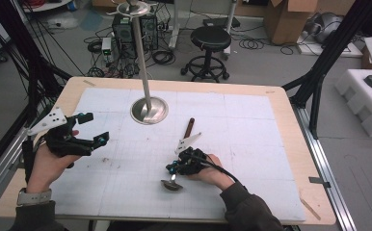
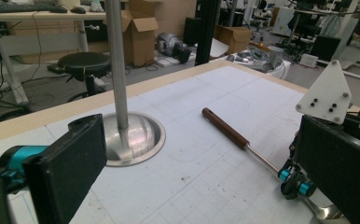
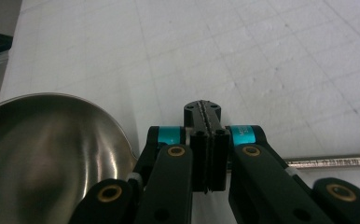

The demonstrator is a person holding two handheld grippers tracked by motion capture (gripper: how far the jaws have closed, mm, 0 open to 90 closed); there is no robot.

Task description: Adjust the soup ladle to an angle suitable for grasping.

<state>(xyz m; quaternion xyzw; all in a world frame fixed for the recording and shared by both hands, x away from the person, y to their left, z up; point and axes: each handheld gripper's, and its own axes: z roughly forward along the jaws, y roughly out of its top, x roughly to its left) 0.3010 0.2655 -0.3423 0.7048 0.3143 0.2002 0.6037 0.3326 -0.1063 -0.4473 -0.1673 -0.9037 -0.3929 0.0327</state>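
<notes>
Gripping ladle [image 1: 184,144] shaft: right claw [image 3: 205,140], bowl empty.

My ladle [image 1: 183,150]: steel bowl [image 3: 38,158] facing up at my near end, thin metal shaft w/ dark brown wooden handle [image 2: 225,128] pointing away toward the table's far side, lying flat on the white gridded mat, shaft pinched in my right gripper [image 1: 174,167].
</notes>
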